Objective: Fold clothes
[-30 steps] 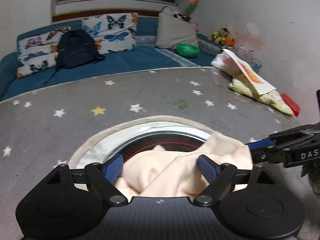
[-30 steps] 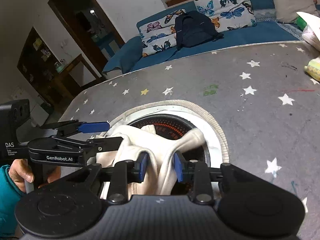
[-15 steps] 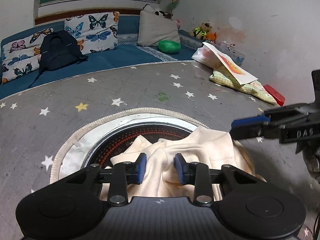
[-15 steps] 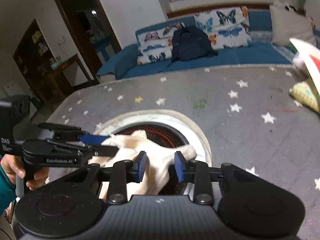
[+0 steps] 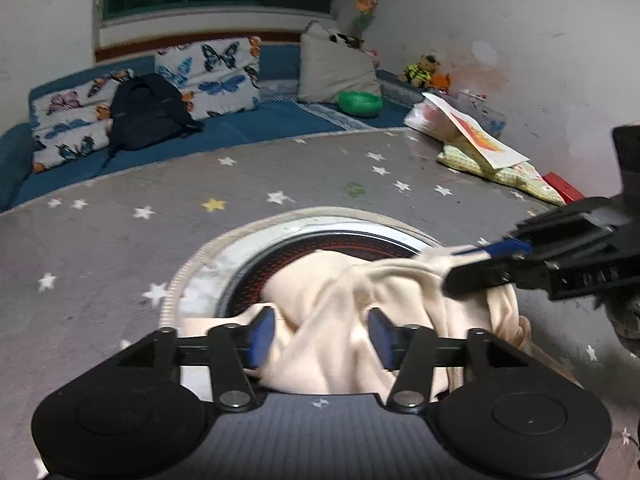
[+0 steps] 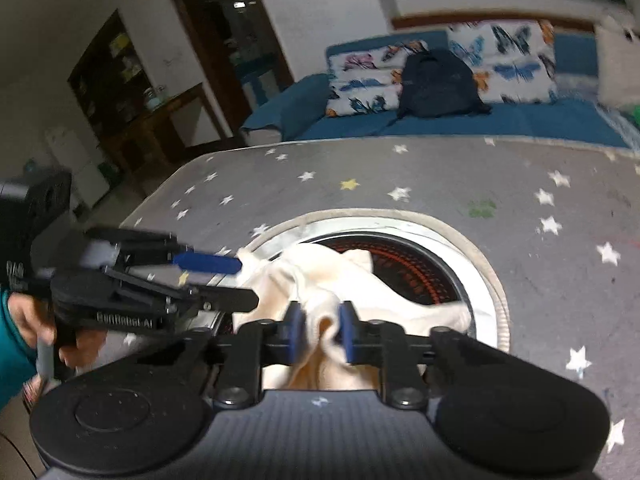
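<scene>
A crumpled cream garment (image 5: 344, 304) lies bunched over a round red-and-black hotplate (image 5: 332, 242) set into the grey star-patterned table. It also shows in the right wrist view (image 6: 320, 280). My left gripper (image 5: 322, 338) is open, its blue pads on either side of a cloth fold without pinching it. My right gripper (image 6: 321, 332) is shut on a fold of the garment. It enters the left wrist view from the right (image 5: 492, 260), its tips at the cloth's right edge. The left gripper shows at the left of the right wrist view (image 6: 216, 280).
The grey star table (image 5: 120, 240) spreads around the hotplate's pale rim. A blue sofa with butterfly cushions and a black backpack (image 5: 144, 116) stands behind. Papers and a patterned cloth pile (image 5: 480, 148) lie at the table's far right, by a wall.
My left gripper, shut on the cloth half a second ago, has opened. My right gripper stays shut on the garment. The cloth has shifted and bunched toward the right.
</scene>
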